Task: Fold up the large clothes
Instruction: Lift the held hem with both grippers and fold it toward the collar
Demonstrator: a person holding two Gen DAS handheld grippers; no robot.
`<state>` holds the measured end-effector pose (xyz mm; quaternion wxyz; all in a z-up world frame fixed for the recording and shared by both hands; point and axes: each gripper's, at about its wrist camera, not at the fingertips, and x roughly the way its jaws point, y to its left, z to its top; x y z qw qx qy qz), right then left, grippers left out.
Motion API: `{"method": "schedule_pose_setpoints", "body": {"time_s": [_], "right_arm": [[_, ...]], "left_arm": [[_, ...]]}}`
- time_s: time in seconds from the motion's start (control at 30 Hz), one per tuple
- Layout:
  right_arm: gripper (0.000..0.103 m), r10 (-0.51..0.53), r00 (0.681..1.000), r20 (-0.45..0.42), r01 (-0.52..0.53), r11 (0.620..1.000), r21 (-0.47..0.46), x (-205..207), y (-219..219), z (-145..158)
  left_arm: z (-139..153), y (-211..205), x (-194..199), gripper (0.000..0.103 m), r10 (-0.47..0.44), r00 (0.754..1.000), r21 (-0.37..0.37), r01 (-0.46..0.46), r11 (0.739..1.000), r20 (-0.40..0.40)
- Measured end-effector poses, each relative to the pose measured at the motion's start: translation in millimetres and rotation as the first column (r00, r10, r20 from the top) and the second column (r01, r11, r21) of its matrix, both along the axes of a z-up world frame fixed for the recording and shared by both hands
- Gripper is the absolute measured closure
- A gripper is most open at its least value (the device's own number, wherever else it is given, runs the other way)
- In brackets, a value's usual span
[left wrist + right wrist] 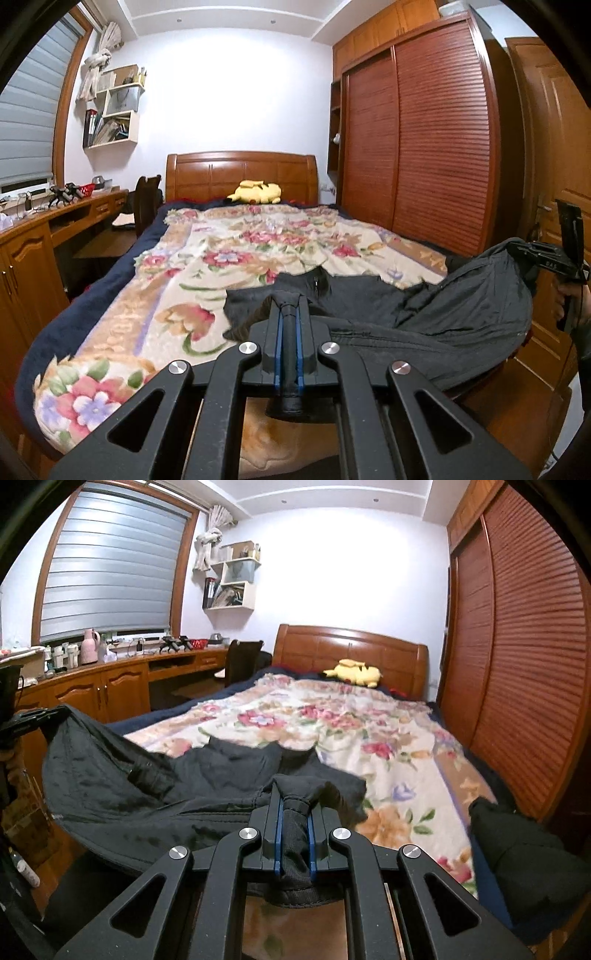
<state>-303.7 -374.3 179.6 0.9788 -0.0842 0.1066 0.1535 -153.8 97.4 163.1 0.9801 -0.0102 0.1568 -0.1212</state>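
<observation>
Two grippers hold one big dark jacket [436,314] at the foot edge of the bed [55,332]. The left gripper [289,306] is pinched tight on a bunched bit of the jacket's hem, and the cloth pokes out between its blue pads. The right gripper [294,805] is pinched tight on another bit of the same hem. The jacket hangs stretched between the two grippers, lifted up at both ends. Its middle sags onto the flowery blanket [221,258] near the foot edge. Part of it also hangs down over the foot edge. The blanket covers most of the bed. A yellow plush toy [256,192] lies at the head edge, right by the wooden headboard [240,171]. A tall brown wardrobe [424,147] stands along the right side of the bed. A long wooden desk [122,686] stands along the left side, under the window blind [110,561].
</observation>
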Motion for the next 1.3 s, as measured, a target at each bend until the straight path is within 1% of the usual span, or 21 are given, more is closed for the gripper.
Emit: {"method": "schedule_pose_setpoints", "body": {"time_s": [0.2,0.3,0.43,0.53,0.6,0.67,0.77,0.8,0.87,0.9,0.97,1.1,1.17,1.2,1.27,1.3], "right_arm": [[0.094,0.003,0.998,0.061,-0.002,1.0,-0.024,-15.8,0.8,9.2],[0.094,0.013,0.995,0.098,-0.009,0.999,-0.043,-30.7,7.0,15.6],[0.094,0.028,0.993,0.118,-0.021,0.998,-0.055,-26.7,9.5,14.7],[0.094,0.022,0.995,0.096,-0.017,0.998,-0.052,-11.2,7.8,5.1],[0.094,0.016,0.998,0.066,-0.012,0.998,-0.055,6.0,7.8,-3.0],[0.094,0.004,1.0,0.026,-0.002,0.999,-0.054,31.6,9.7,-14.4],[0.093,-0.025,0.999,-0.048,0.023,0.998,-0.05,82.3,14.4,-40.2],[0.093,-0.042,0.996,-0.075,0.038,0.998,-0.054,101.9,17.1,-50.6],[0.093,-0.07,0.99,-0.121,0.064,0.997,-0.051,134.2,21.0,-65.0],[0.093,-0.08,0.987,-0.138,0.072,0.996,-0.06,147.0,23.8,-70.1],[0.093,-0.106,0.978,-0.179,0.093,0.992,-0.081,179.7,29.4,-80.5],[0.092,-0.151,0.955,-0.254,0.123,0.985,-0.123,237.2,38.1,-101.6],[0.092,-0.153,0.944,-0.293,0.118,0.984,-0.132,262.4,39.6,-114.7],[0.092,-0.16,0.936,-0.313,0.119,0.982,-0.146,284.4,47.9,-106.6],[0.092,-0.202,0.924,-0.324,0.145,0.971,-0.192,302.5,55.6,-113.9],[0.092,-0.203,0.923,-0.326,0.143,0.97,-0.198,312.0,58.6,-112.5]], "left_arm": [[18.6,3.2,-16.9,0.097,0.005,0.999,-0.01,-0.005,1.0,0.054],[30.2,2.0,-20.2,0.097,0.009,0.998,0.004,-0.009,1.0,0.068],[42.7,4.5,-17.9,0.097,0.019,0.996,-0.004,-0.019,1.0,0.086],[37.9,8.4,-0.8,0.097,0.021,0.998,-0.024,-0.02,1.0,0.058],[25.7,8.8,21.9,0.097,0.039,0.999,-0.015,-0.039,0.999,0.019],[10.3,8.6,44.8,0.097,0.055,0.998,-0.006,-0.055,0.998,-0.017],[-17.1,11.2,85.8,0.097,0.078,0.993,-0.005,-0.079,0.997,-0.086],[-28.2,11.6,103.1,0.097,0.094,0.99,0.008,-0.094,0.996,-0.107],[-39.6,9.8,122.5,0.097,0.109,0.986,0.022,-0.108,0.994,-0.129],[-48.2,10.6,138.5,0.097,0.116,0.983,0.028,-0.113,0.993,-0.146],[-59.4,10.0,156.2,0.097,0.125,0.977,0.035,-0.121,0.992,-0.17],[-89.9,16.3,206.5,0.097,0.146,0.955,0.044,-0.14,0.989,-0.256],[-106.0,19.9,228.1,0.097,0.133,0.943,0.037,-0.127,0.991,-0.305],[-116.0,21.7,241.8,0.097,0.13,0.934,0.034,-0.126,0.991,-0.334],[-132.5,22.9,261.5,0.097,0.132,0.92,0.039,-0.126,0.991,-0.369],[-139.1,22.5,270.8,0.097,0.134,0.915,0.046,-0.126,0.991,-0.38]]}}
